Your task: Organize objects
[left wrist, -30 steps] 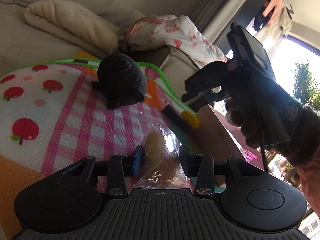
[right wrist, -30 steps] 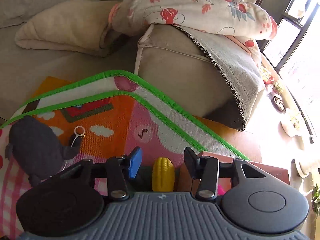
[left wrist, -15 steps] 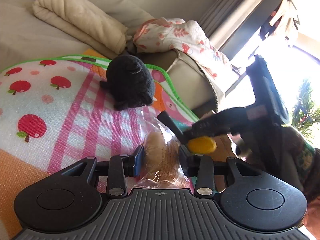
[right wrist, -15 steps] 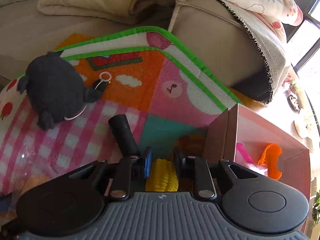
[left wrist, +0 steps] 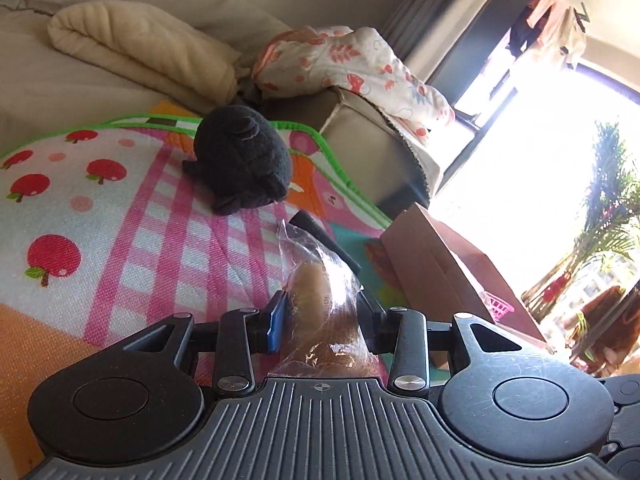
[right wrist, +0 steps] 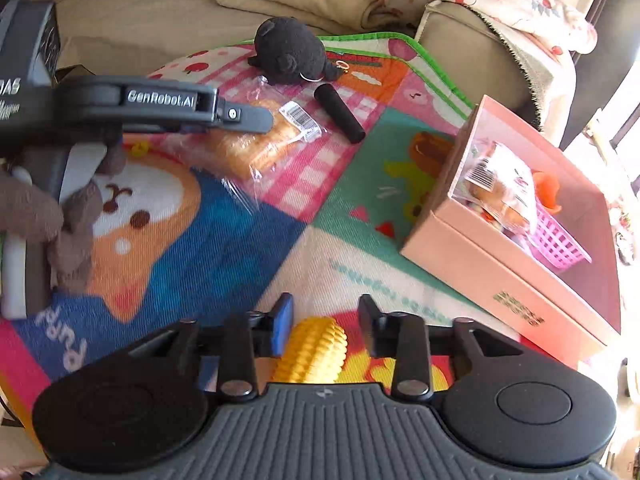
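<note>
My left gripper (left wrist: 322,312) is shut on a bagged bread roll (left wrist: 320,308), low over the play mat; it also shows in the right wrist view (right wrist: 256,136), under the left gripper's fingers (right wrist: 240,114). My right gripper (right wrist: 324,320) holds a yellow toy corn (right wrist: 314,354) between its fingers, lifted above the mat. A pink open box (right wrist: 516,248) lies to the right, holding a bagged snack, a pink basket (right wrist: 560,244) and an orange toy. A black plush (right wrist: 290,54) and a black cylinder (right wrist: 340,112) lie on the mat.
The colourful play mat (right wrist: 208,216) covers the floor. A beige sofa with a folded cream blanket (left wrist: 140,52) and a floral quilt (left wrist: 352,64) stands behind it. The box also shows in the left wrist view (left wrist: 444,272), with a bright window and a plant to the right.
My right gripper has pulled back and up from the mat with the corn, so the box and left gripper now show. The left gripper still holds the roll.
</note>
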The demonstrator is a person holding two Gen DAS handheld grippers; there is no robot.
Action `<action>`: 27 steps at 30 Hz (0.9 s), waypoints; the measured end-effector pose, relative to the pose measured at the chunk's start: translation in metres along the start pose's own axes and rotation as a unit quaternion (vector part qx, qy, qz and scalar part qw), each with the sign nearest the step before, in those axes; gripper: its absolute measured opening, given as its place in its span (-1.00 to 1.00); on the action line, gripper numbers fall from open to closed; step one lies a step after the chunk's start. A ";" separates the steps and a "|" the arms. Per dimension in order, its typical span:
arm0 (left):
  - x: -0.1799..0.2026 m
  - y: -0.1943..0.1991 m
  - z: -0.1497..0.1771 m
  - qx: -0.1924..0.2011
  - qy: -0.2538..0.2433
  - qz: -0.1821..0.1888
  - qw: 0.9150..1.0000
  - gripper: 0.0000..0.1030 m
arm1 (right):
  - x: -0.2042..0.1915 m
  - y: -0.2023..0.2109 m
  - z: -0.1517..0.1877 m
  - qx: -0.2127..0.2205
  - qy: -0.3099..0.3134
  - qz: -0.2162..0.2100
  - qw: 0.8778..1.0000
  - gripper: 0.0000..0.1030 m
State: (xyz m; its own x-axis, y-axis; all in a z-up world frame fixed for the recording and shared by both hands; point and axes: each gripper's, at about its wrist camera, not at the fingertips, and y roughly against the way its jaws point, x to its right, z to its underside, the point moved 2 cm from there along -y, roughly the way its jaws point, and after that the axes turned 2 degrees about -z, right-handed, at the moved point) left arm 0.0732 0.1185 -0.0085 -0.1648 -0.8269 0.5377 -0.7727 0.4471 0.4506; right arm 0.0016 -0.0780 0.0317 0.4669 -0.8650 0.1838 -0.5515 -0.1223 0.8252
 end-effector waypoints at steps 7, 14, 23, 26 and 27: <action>0.032 0.014 0.028 -0.035 -0.003 0.019 0.999 -0.20 | 0.023 0.025 0.052 0.037 -0.042 0.000 0.998 0.13; 0.057 0.034 0.047 -0.052 -0.033 0.000 0.998 -0.20 | 0.032 0.021 0.069 0.070 -0.106 -0.017 0.992 0.31; 0.061 0.051 0.048 -0.070 -0.023 -0.058 0.996 -0.21 | 0.044 0.000 0.040 0.113 -0.156 -0.063 0.979 0.57; 0.069 0.054 0.041 -0.062 -0.031 -0.072 0.995 -0.22 | 0.043 -0.007 0.029 0.103 -0.131 -0.037 0.985 0.13; 0.073 0.054 0.039 -0.061 -0.035 -0.073 0.995 -0.22 | 0.044 -0.005 0.029 0.103 -0.126 -0.036 0.986 -0.10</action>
State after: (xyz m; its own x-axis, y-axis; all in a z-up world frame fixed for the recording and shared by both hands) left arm -0.0044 0.0694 0.0278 -0.1026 -0.9056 0.4116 -0.7121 0.3558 0.6052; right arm 0.0051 -0.1296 0.0207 0.3370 -0.9410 -0.0310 -0.6649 -0.2612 0.6998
